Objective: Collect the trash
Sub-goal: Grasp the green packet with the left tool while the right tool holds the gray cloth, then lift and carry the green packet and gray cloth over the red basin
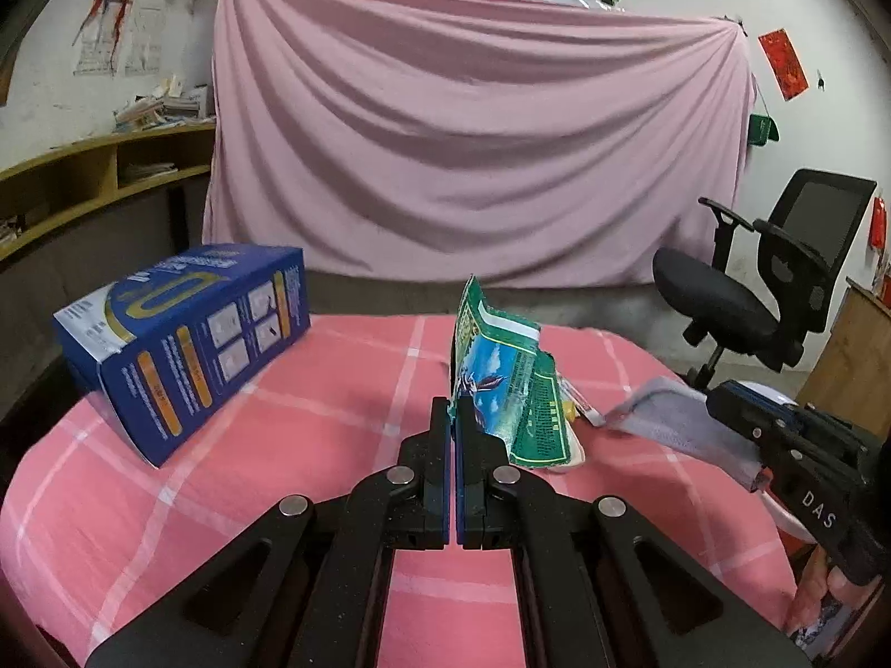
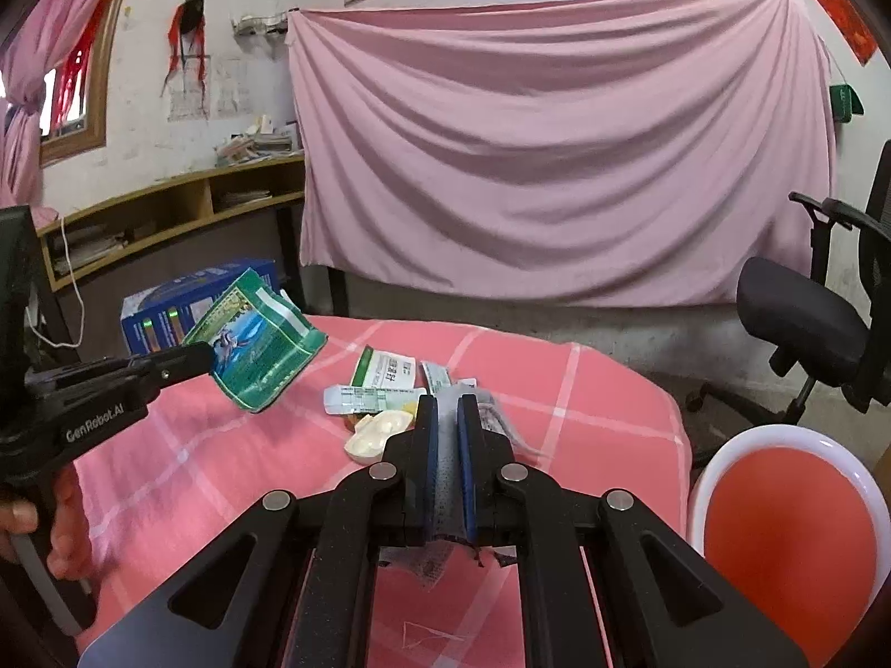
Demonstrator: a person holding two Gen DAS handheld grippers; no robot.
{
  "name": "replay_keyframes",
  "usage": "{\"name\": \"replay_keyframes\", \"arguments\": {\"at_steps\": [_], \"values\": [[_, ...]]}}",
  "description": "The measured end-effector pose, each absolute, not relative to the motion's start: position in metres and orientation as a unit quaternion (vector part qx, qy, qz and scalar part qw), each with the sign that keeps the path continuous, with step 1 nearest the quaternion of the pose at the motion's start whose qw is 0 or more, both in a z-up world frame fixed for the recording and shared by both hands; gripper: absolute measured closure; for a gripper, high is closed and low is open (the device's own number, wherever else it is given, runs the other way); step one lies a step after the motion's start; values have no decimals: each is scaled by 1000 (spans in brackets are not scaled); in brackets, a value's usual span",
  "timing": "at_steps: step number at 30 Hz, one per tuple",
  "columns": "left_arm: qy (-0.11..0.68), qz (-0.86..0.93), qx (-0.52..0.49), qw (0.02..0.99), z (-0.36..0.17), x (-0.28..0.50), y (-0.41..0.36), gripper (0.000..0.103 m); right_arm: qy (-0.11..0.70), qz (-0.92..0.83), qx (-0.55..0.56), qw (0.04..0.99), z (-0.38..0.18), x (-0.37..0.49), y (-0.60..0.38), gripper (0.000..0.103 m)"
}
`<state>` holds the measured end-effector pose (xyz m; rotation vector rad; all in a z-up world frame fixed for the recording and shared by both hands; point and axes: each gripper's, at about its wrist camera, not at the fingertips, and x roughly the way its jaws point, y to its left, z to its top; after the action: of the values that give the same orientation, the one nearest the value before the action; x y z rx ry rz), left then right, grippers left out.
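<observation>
While both grippers are loaded, carry each piece off to wherever the trash is going before you reach for more. The only likely container in view is the red bin with a white rim (image 2: 791, 529), low on your right beside the counter (image 2: 223, 473), and that reading is a guess. If it is the target, swing the right gripper (image 2: 445, 409) out over its mouth, get well inside the rim, and only then let go, since the grey cloth-like scrap (image 2: 445, 479) is limp and may drape over the edge. Bring the left gripper (image 1: 452, 409) across afterwards, keeping the two tools from crossing, and lift it high enough that the hanging wrapper clears the litter underneath.

Your left fingers (image 1: 440, 445) are pressed almost together on the edge of the crumpled green wrapper (image 1: 501, 384), which is held up off the pink checked cloth. Your right fingers (image 2: 429, 445) stand a narrow gap apart with the grey scrap pinched between them, its tail hanging behind the pads.

Remaining trash lies near the middle of the counter, just ahead of the right gripper: a green and white packet (image 2: 384, 370), flat sachets (image 2: 362, 401) and a cream-coloured lump (image 2: 376, 434). The blue box (image 1: 184, 334) sits at the far left edge.
</observation>
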<state>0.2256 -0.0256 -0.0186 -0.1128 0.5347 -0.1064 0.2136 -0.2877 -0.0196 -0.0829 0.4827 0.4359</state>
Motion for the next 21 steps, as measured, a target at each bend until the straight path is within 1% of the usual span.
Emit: {"name": "replay_keyframes", "arguments": {"at_steps": [2,6,8,10,11,12,15,21], "values": [[285,-52,-61,955,-23,233,-27,103,247,212,-37,945,-21,215,-289,98],[317,-51,-79,944,-29,240,-22,103,305,210,-34,928,-30,228,-295,96],[328,-48,-85,940,-31,244,-21,103,326,211,-23,921,-34,234,-298,89],[335,-51,-91,936,-32,246,-19,103,341,215,-9,915,-37,239,-301,60],[337,-52,-94,935,-32,246,-18,103,343,217,-5,914,-38,239,-301,56],[340,-53,-97,934,-32,247,-18,103,346,221,-1,912,-38,240,-301,56],[347,-54,-109,930,-33,250,-13,103,370,235,-9,899,-45,244,-292,49],[366,-41,-132,920,-37,253,-3,103,422,268,5,866,-59,254,-279,49]]}}
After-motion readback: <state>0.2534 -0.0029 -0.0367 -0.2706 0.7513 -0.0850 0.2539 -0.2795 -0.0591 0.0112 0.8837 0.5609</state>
